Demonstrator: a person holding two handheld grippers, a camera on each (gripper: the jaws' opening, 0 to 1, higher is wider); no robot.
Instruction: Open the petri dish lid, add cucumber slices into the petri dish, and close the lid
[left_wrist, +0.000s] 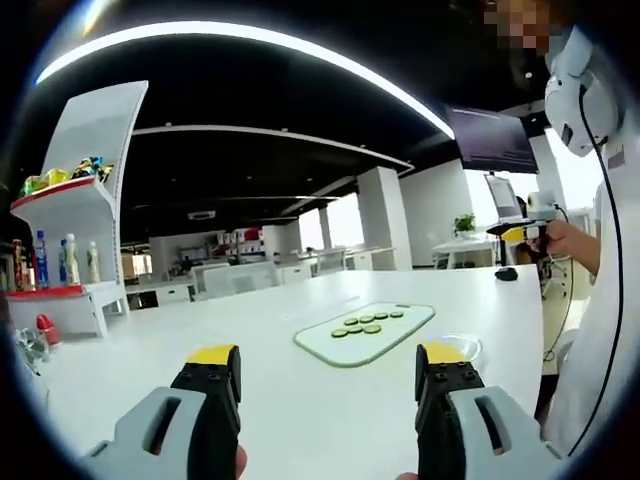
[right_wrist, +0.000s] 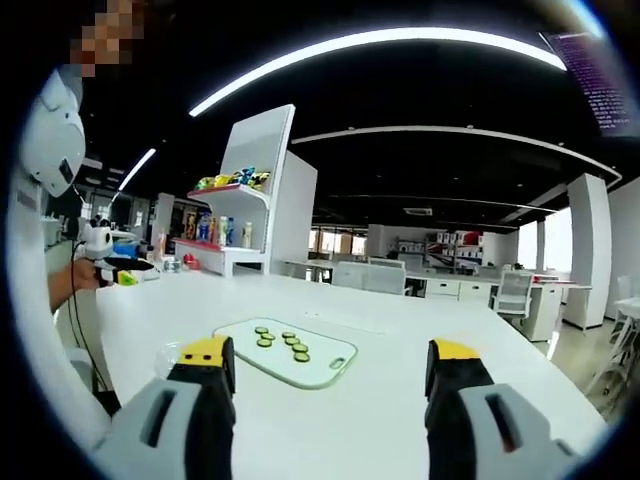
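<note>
both grippers hover wide apart, empty: left gripper (left_wrist: 328, 372), right gripper (right_wrist: 332, 368). cucumber slices (left_wrist: 367, 323) sit on cutting board (left_wrist: 322, 343), mid table (left_wrist: 300, 420). clear petri dish (left_wrist: 470, 346) just beside board, lid seemingly on; risk: transparent dish easily misjudged, shoved off edge.
</note>
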